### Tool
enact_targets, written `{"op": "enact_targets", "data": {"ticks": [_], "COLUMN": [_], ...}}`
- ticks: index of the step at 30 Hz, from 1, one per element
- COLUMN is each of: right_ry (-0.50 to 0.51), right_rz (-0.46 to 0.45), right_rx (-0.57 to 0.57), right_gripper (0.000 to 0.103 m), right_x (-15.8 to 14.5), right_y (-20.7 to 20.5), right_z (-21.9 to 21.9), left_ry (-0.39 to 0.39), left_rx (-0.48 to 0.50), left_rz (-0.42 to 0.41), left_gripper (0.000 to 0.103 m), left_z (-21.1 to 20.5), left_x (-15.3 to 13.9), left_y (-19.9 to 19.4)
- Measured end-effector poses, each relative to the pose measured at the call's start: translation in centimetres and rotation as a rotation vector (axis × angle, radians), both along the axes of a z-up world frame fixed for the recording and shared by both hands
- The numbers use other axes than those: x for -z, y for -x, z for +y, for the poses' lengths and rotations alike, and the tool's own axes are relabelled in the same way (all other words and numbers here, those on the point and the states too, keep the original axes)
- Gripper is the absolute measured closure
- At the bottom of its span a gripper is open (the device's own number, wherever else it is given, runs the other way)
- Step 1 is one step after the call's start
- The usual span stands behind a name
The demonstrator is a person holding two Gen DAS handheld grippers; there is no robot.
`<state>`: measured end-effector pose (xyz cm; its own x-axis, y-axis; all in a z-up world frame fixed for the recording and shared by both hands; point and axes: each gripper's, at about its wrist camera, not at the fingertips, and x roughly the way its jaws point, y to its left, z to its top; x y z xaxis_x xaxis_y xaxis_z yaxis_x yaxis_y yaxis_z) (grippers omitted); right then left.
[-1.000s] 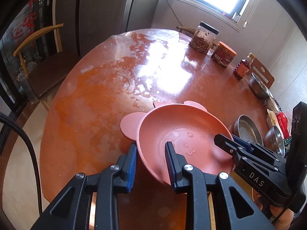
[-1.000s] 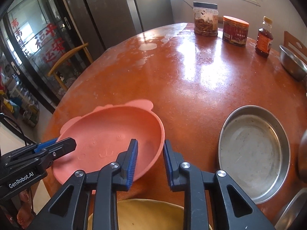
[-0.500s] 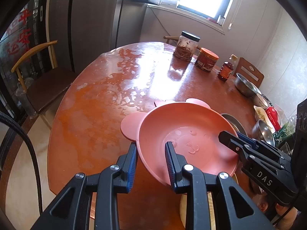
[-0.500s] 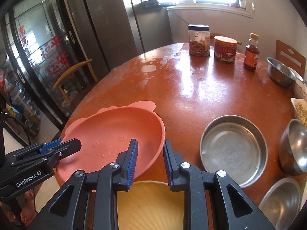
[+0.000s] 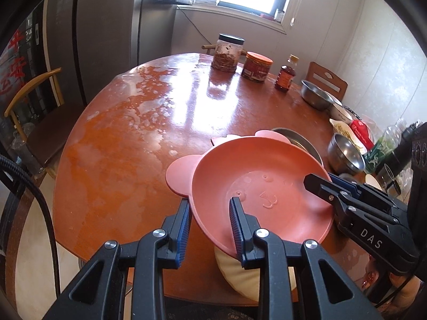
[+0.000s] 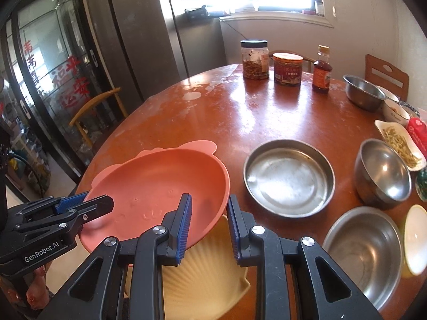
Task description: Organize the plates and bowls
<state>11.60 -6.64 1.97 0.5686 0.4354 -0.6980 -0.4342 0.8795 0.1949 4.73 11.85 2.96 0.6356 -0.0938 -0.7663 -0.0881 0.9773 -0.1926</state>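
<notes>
Pink bowl (image 5: 256,186) hung at lower centre of the frame, above a cream plate (image 6: 202,274), rim clamped by left gripper (image 5: 209,222) and right gripper (image 6: 208,222) fingers; uneven pulls could tip it onto the surface (image 5: 133,133).

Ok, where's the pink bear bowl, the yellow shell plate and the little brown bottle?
pink bear bowl (image 6: 160,181): right wrist view, inside floor.
yellow shell plate (image 6: 205,274): right wrist view, ribbed middle.
little brown bottle (image 6: 322,76): right wrist view, label.
</notes>
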Motion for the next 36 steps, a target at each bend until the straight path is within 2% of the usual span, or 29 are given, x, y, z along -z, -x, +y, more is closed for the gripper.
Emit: {"op": "enact_targets", "data": {"ticks": [11,24,36], "right_ry": [0.028,0.057,0.082], "right_rz": [0.031,0.056,0.061], "right_rx": [0.017,0.034,0.047], "right_gripper": [0.075,0.075,0.075], "right_x": [2.0,3.6,4.4], "right_y": [2.4,2.0,1.4], "right_z": [-2.1,-2.3,-1.9], "left_ry": [-0.033,-0.047,-0.043], "left_rx": [0.046,0.085,0.105], "left_rz": [0.028,0.075,0.097], "left_gripper": [0.074,0.074,0.074], "left_z": [-2.7,-4.2,-4.6], "left_x": [1.5,3.0,3.8], "left_y": [2.3,3.9,3.7]}}
